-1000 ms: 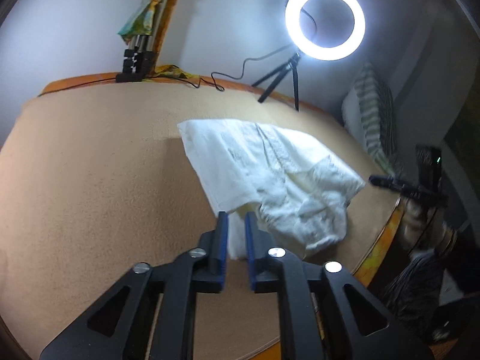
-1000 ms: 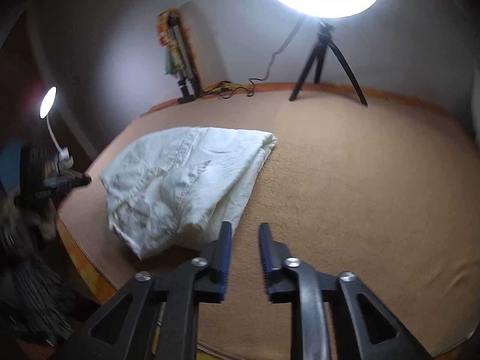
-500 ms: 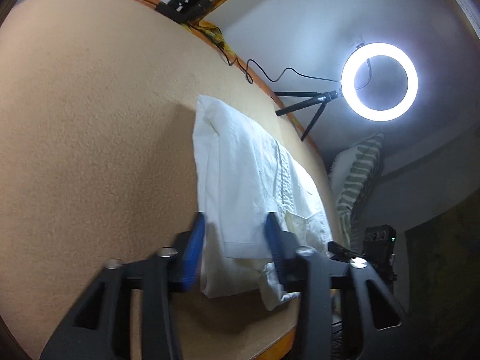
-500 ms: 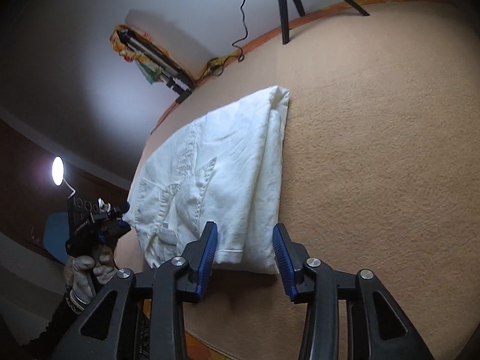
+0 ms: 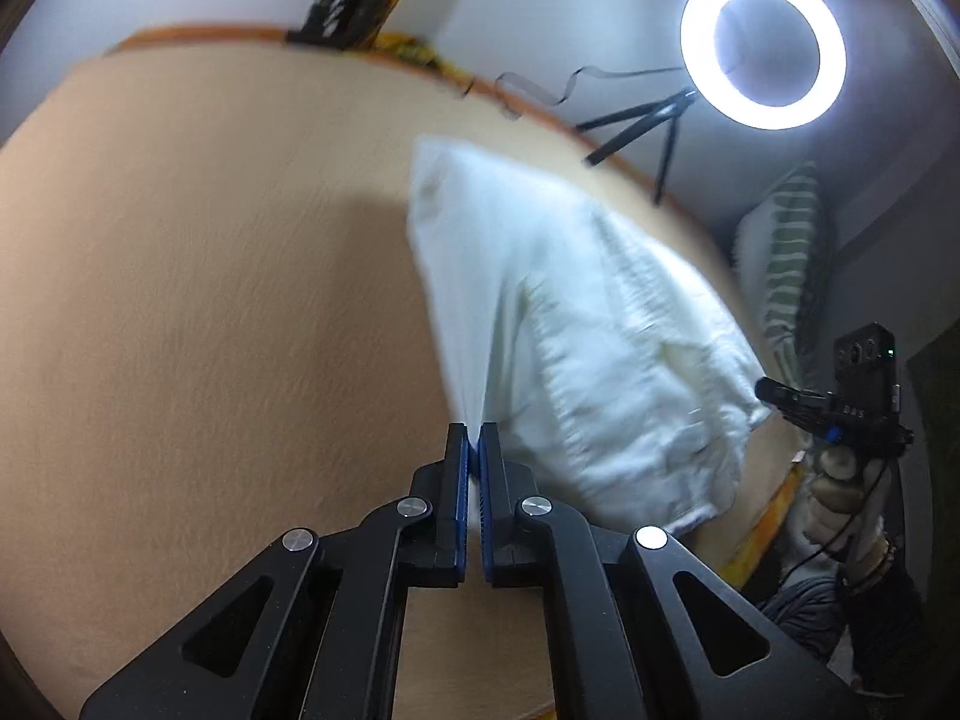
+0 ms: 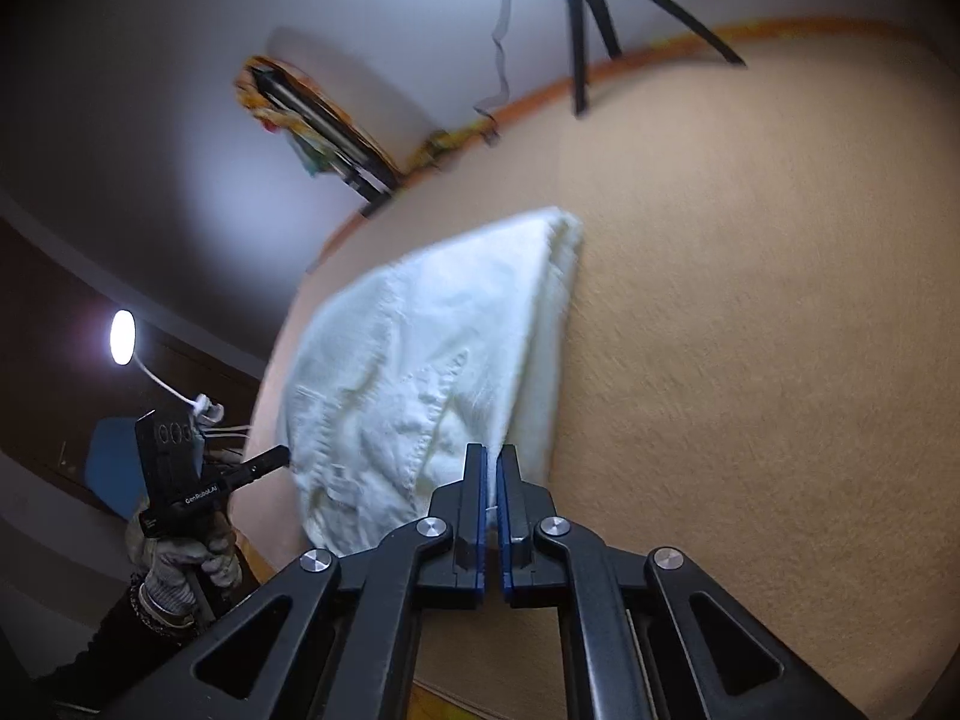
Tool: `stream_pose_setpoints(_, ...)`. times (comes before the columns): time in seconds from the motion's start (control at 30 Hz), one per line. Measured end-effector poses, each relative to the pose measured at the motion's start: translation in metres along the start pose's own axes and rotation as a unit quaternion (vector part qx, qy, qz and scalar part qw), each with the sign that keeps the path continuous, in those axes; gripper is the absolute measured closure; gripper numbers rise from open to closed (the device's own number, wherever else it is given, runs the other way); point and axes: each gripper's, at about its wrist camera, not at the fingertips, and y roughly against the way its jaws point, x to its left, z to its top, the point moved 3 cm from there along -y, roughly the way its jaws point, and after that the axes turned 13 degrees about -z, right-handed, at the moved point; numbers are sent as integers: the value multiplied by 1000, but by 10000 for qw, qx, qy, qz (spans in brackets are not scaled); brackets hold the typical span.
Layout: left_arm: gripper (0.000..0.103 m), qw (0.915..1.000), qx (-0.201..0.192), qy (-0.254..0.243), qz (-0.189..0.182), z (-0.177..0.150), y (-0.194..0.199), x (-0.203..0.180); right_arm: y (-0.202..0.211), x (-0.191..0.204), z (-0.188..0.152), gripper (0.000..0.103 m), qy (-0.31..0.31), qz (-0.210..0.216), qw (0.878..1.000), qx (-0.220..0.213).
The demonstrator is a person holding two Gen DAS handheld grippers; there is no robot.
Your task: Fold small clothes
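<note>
White shorts (image 5: 576,324) lie on the tan carpeted surface (image 5: 210,330), near its edge. My left gripper (image 5: 474,450) is shut on the near edge of the shorts, with cloth pinched between the blue pads. In the right wrist view the same shorts (image 6: 420,360) lie ahead and to the left. My right gripper (image 6: 493,468) is shut on their near corner. The cloth rises toward both grippers. Each gripper shows in the other's view, the right one (image 5: 798,402) and the left one (image 6: 258,462), at the far side of the shorts.
A lit ring light (image 5: 762,48) on a black tripod (image 6: 588,18) stands at the back edge. A black clamp stand (image 6: 324,126) with coloured cloth stands by the wall. A striped pillow (image 5: 786,264) lies right. A small lamp (image 6: 122,337) glows left.
Both grippers went from open around the shorts' near edge to shut on it. The pinched cloth has lifted and the views are blurred with motion.
</note>
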Motion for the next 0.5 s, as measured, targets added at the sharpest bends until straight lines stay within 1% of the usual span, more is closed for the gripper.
stream_pose_setpoints(0.03, 102, 9999, 64, 105, 24, -6, -4, 7, -5, -3, -2, 103, 1, -103, 9999, 70)
stream_pose_setpoints(0.07, 103, 10000, -38, 47, 13, -8, -2, 8, -9, -5, -4, 103, 21, -157, 9998, 100)
stream_pose_setpoints(0.13, 103, 9999, -1, -79, 81, -11, 0, 3, -12, -5, -4, 103, 81, -256, 9996, 111)
stream_pose_setpoints(0.2, 103, 9996, 14, -250, 90, -9, 4, -5, -10, 1, -1, 102, 326, -471, 9984, 28)
stream_pose_setpoints(0.27, 103, 9991, -41, -413, 116, -6, 12, -12, -5, 7, -1, 96, 518, -485, 9975, -43)
stream_pose_setpoints(0.3, 103, 9988, -100, -464, 71, -4, 19, -16, -2, 9, 0, 94, 598, -512, 9968, -100)
stream_pose_setpoints(0.33, 103, 9984, -143, -548, 82, -1, 26, -20, 2, 10, 1, 87, 641, -533, 9963, -188)
stream_pose_setpoints(0.37, 103, 9976, -189, -654, 136, 2, 33, -24, 7, 10, 4, 77, 655, -550, 9959, -279)
stream_pose_setpoints(0.43, 103, 9959, -307, -833, 150, 11, 41, -34, 18, 11, 8, 75, 722, -533, 9948, -485)
stream_pose_setpoints(0.5, 102, 9926, -466, -1100, 226, 26, 45, -46, 24, 13, 14, 73, 795, -536, 9932, -661)
